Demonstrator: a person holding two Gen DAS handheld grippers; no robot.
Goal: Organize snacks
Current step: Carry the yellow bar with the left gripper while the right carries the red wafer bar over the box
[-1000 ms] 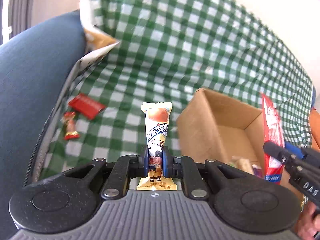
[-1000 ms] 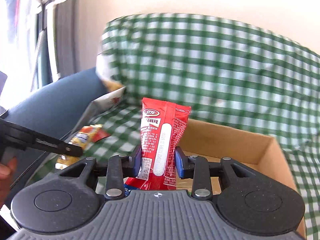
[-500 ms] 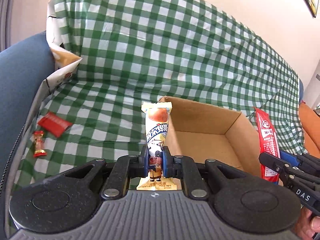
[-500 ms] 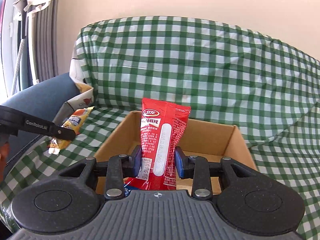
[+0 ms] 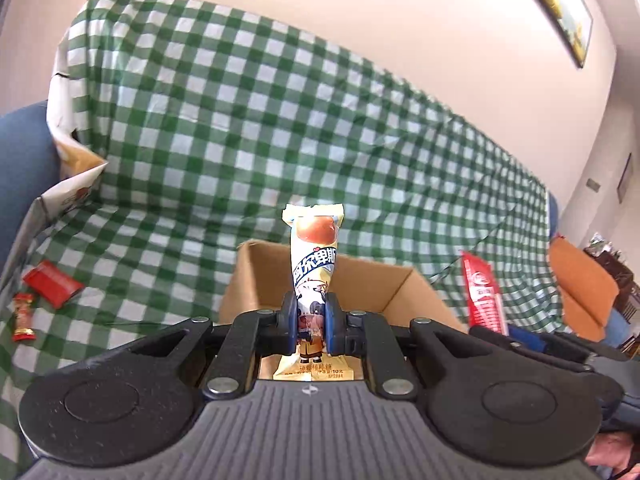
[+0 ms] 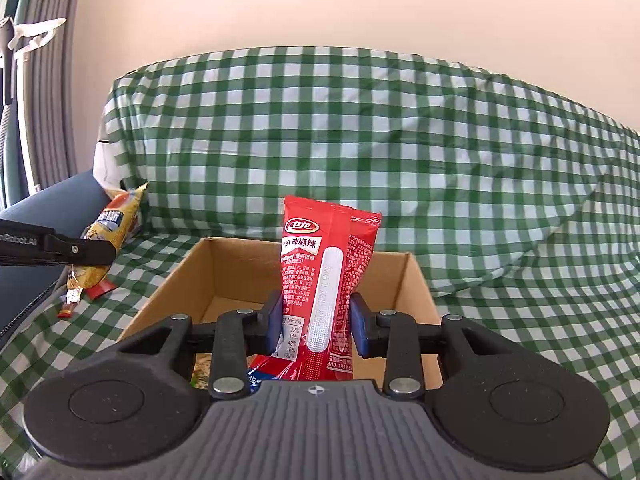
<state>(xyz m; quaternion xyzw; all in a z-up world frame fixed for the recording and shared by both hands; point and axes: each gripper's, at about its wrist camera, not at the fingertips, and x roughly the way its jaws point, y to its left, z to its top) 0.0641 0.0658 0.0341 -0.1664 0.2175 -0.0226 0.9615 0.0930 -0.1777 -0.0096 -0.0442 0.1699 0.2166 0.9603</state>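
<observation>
Cardboard box [image 6: 416, 280] sits on the checked cloth [image 6: 400, 140]. The left gripper [image 5: 311, 318] clamps a cream snack stick [image 5: 314, 264], the right gripper [image 6: 316, 322] a red packet [image 6: 326, 276], both at its near edge; releasing early could drop either outside.
</observation>
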